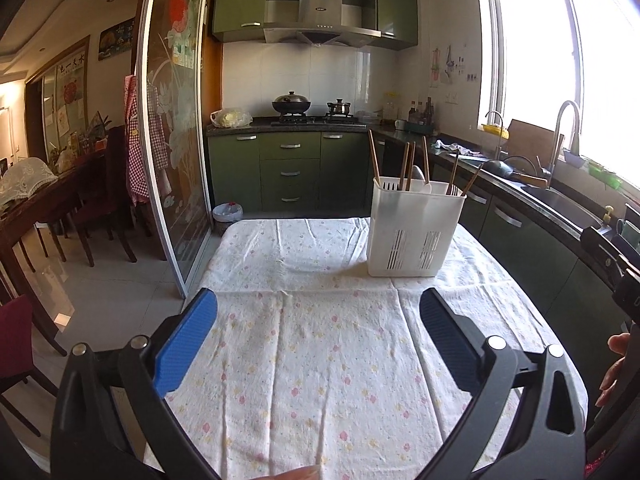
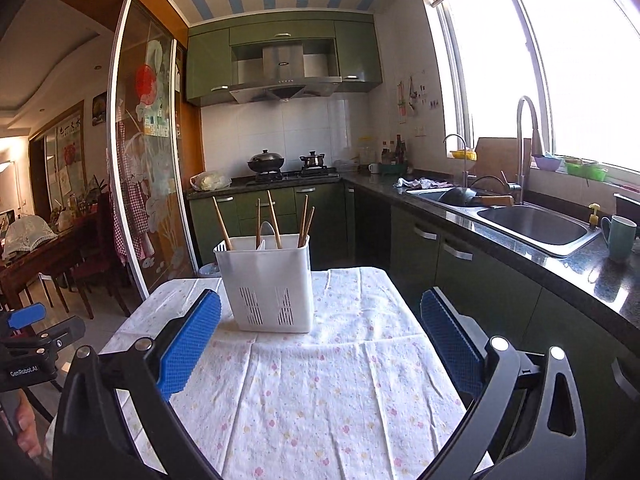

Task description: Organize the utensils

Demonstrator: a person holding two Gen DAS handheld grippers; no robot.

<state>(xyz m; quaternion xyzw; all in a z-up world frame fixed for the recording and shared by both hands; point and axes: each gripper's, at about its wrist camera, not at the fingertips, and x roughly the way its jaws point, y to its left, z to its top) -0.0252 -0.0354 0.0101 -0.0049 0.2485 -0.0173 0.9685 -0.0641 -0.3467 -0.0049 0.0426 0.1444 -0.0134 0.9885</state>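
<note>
- The table (image 1: 320, 360) fills the foreground, draped in a creased white cloth (image 2: 320, 392) dotted with small pink and yellow flowers, fold lines running across it.
- Along the right runs a dark, speckled stone counter (image 2: 600, 276) over glossy green cabinet doors, with a steel sink (image 2: 536, 228) sunk into it and a curved metal tap (image 2: 524, 140) arching above.
- On the far wall, a steel cooker hood (image 1: 320, 20) hangs over a hob carrying a black lidded wok (image 1: 291, 103).
- And here's the task's piece: a white plastic utensil holder (image 1: 414, 232), boxy, with slotted vents low on its front, standing upright on the cloth toward the far end of the table.
- Inside it, several slim wooden chopsticks (image 1: 374, 160) lean at different angles, and a pale spoon (image 2: 267, 232) sits among them.
- The left gripper (image 1: 318, 328) has its jaws spread wide, ribbed blue pads on black arms, nothing between them, the cloth showing through the gap, well short of the holder.
- The right gripper (image 2: 320, 328) is spread just as wide and empty, its left pad near the holder's base in its own view.
- A teal mug (image 2: 619, 236) stands on the counter beside the sink.
</note>
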